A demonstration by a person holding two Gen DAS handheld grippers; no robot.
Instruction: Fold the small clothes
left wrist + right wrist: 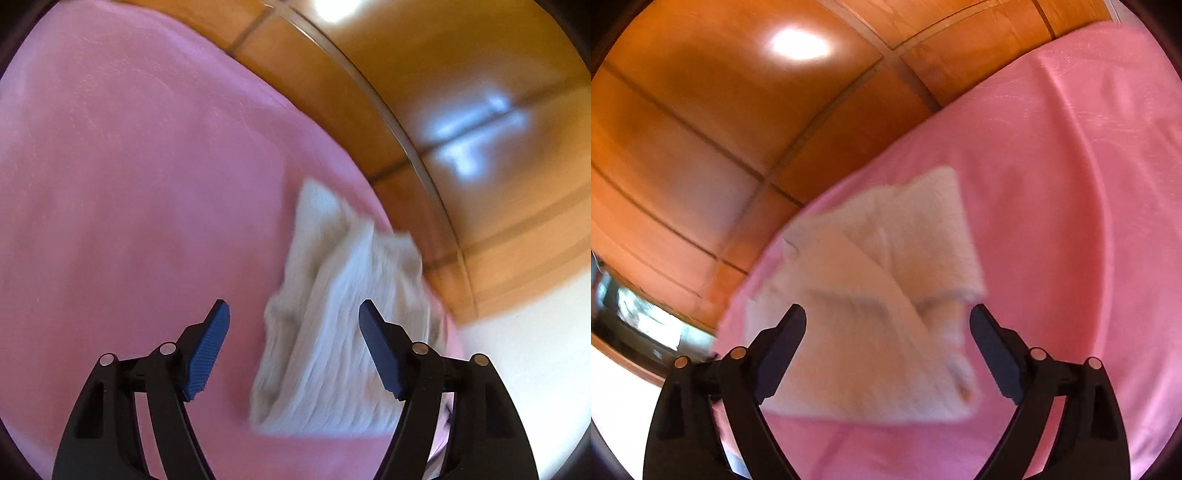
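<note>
Left wrist: left gripper (294,345) jaws wide apart, holding nothing; folded cream garment (343,325) lies on pink sheet (129,184) near its edge. Right gripper (888,350) likewise spread, empty, above garment (886,314).

Garment (882,306): lies folded on the cloth-covered surface (1071,184), near its edge.
Wooden panelling (701,129): behind the surface, beyond the garment.

Both wrist cams: close, angled down along your fingers.
Your two views share the folded cream cloth (343,314) (879,295) on the pink sheet (129,184) (1071,166).
</note>
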